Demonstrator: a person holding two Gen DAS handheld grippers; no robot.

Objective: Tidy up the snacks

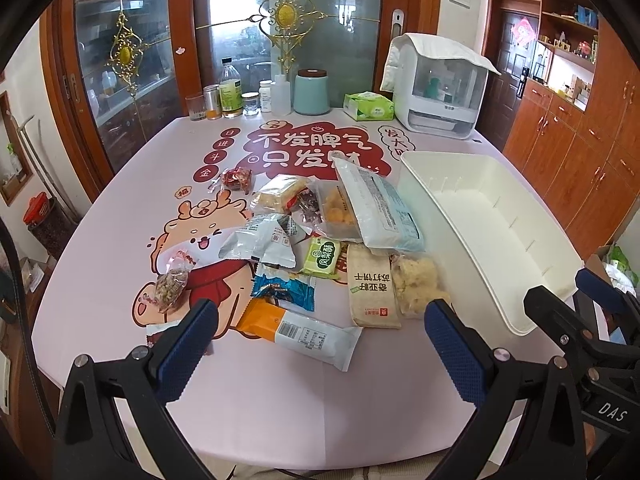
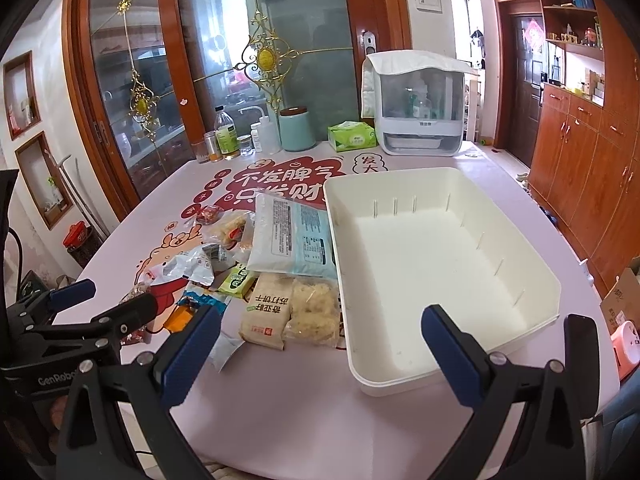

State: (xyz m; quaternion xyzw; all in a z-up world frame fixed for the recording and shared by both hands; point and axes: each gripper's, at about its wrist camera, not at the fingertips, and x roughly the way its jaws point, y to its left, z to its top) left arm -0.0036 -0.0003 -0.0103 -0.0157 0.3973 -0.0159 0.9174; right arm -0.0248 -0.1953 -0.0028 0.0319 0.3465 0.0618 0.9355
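A heap of snack packets lies mid-table: a large pale-blue bag, a brown cracker pack, a green packet, a blue wrapper, a silver bag and an orange-and-white packet. To their right stands an empty white bin. My left gripper hovers open over the near packets, holding nothing. My right gripper is open too, above the bin's near-left corner.
Along the table's far edge stand bottles and jars, a teal canister, a green tissue box and a white covered appliance. Glass doors rise behind. Wooden cabinets line the right.
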